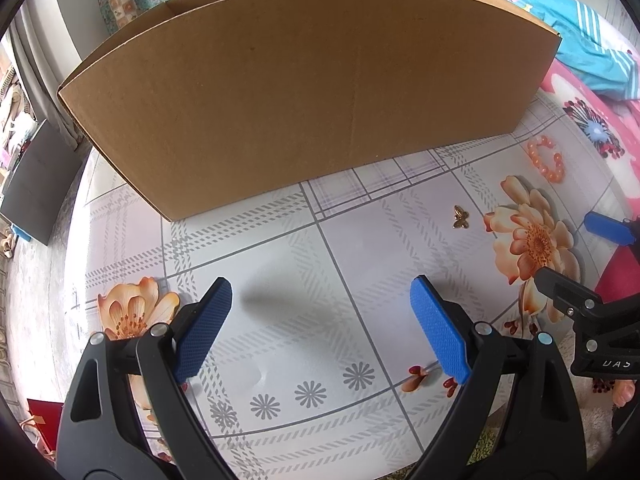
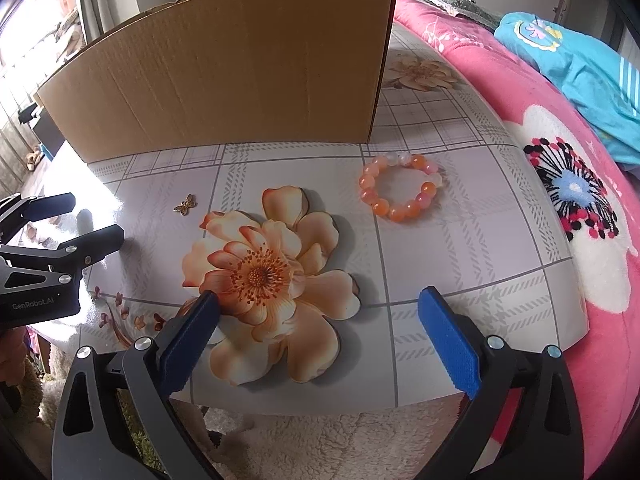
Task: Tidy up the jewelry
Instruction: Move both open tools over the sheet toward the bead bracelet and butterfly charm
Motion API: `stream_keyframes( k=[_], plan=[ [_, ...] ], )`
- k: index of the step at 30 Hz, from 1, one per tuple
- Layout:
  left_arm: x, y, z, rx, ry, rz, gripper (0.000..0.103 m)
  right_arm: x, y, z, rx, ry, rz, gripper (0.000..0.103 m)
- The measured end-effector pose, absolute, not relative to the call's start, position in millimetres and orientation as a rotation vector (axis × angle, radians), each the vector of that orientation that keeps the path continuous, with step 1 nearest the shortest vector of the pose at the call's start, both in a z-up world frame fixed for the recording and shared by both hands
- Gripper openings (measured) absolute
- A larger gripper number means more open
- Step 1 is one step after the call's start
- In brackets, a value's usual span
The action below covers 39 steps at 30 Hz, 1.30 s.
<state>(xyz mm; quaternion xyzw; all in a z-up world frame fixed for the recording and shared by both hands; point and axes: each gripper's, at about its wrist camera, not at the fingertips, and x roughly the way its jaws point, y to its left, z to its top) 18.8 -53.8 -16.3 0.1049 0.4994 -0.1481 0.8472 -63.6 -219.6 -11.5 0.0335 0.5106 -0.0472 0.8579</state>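
Floral-print tabletop [image 2: 460,240] carries bead bracelet [image 2: 401,187] toward its right edge, butterfly charm [image 2: 185,203] mid-table, both before the cardboard box [image 2: 224,76], presumably their destination; left gripper [image 1: 320,328] and right gripper [image 2: 320,340] hover wide-jawed, empty.

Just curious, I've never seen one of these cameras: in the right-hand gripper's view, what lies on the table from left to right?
Left gripper → butterfly charm → printed flower → bead bracelet → pink blanket.
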Motion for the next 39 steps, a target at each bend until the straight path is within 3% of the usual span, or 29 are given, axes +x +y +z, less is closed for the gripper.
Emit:
stream_keyframes(
  k=[39],
  plan=[
    [17.4, -44.3, -17.4, 0.201, 1.064, -0.309, 0.089, -60.0, -220.8, -13.3, 0.063, 1.103, -0.086, 0.097]
  ],
)
